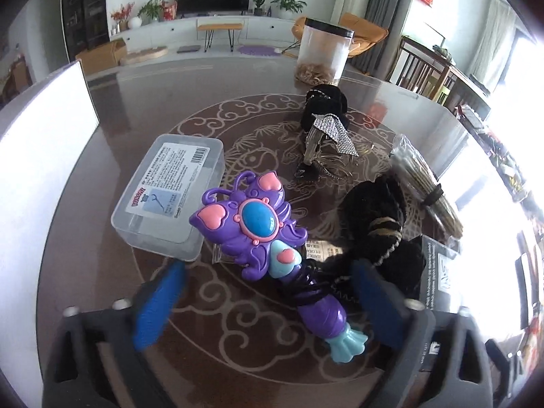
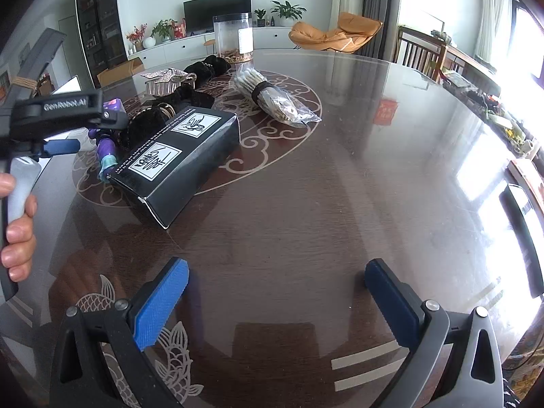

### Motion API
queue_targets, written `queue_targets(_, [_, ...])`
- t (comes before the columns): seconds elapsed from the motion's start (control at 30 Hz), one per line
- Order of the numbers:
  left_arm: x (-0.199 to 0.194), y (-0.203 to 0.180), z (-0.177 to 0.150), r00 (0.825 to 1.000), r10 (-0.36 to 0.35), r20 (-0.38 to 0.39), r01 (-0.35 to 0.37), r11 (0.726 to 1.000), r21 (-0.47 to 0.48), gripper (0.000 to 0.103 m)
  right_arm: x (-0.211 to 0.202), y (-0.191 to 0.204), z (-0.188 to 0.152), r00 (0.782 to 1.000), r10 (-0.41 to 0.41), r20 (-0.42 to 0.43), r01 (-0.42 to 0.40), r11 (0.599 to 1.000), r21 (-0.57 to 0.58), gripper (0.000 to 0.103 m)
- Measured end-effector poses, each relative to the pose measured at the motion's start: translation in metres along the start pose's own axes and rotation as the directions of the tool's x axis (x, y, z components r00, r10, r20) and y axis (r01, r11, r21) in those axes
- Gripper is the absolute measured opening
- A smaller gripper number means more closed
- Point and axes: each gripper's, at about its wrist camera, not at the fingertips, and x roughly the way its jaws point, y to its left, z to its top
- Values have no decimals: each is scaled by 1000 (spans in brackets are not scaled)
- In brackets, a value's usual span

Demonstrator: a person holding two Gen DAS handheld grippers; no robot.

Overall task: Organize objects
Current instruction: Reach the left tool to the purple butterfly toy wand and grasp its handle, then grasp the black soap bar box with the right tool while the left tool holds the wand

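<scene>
**Sorting barely begun: wand lined up for the grasp**

Glass covers the round table [image 2: 306, 187], and we find nearly everything on it loose. Largest is the black carton [image 2: 180, 156], lying flat near the centre. Beyond it stand the clear jar [image 2: 234, 39] and the bagged bundle of sticks [image 2: 272, 98]. The lidded plastic box [image 1: 170, 200] lies closed beside the purple butterfly wand [image 1: 258, 234]. Black scrunchies [image 1: 377, 217] and a rhinestone hair clip [image 1: 329, 136] remain in a loose heap.

We judge nothing grouped yet. The left gripper [image 1: 268, 301] straddles the wand handle, pads apart and not pressing. The right gripper [image 2: 278, 302] hangs released over bare glass.
</scene>
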Motion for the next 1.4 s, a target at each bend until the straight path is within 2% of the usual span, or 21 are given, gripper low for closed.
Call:
queue_targets(0.07, [-4,3,-7,1000,-1,25,1,1000,17,40,0,0,0,1000,0,0,0,1000,0,103])
queue_targets(0.13, [-10,11,-19,999,-20,34,19,999,31,19,0,0,0,1000,0,0,0,1000,0,103])
queue_targets(0.37, [-42,48,-72,999,-31,-23,33,997,72,19,0,0,0,1000,0,1,0,1000,1,103])
queue_targets(0.5, [-55,61,-85,998,-41,-38,45,993,106,20,1,0,0,1000,0,0,0,1000,0,103])
queue_targets(0.53, [-55,61,-87,998,-51,-39,56,992,116,24,0,0,0,1000,0,0,0,1000,0,103])
queue_targets(0.6, [-56,58,-88,996,-71,-44,77,985,155,44,1,0,0,1000,0,0,0,1000,-1,103])
queue_targets(0.63, [-55,57,-89,997,-53,-51,61,983,172,71,0,0,0,1000,1,0,-1,1000,0,103])
queue_targets(0.67, [-54,54,-89,998,-30,-54,39,982,186,88,0,0,0,1000,2,1,-2,1000,-1,103])
queue_targets(0.8, [-49,51,-94,999,0,-49,10,975,223,91,0,0,0,1000,1,2,-1,1000,-1,103])
queue_targets(0.9, [-47,55,-93,998,3,-56,9,977,212,92,0,0,0,1000,2,2,-2,1000,-1,103])
queue_targets(1.03, [-39,52,-86,996,11,-86,7,977,213,103,0,0,0,1000,2,2,-2,1000,-1,103])
queue_targets(1.4, [-37,47,-79,996,9,-87,10,976,216,103,0,0,0,1000,2,2,-2,1000,-1,103])
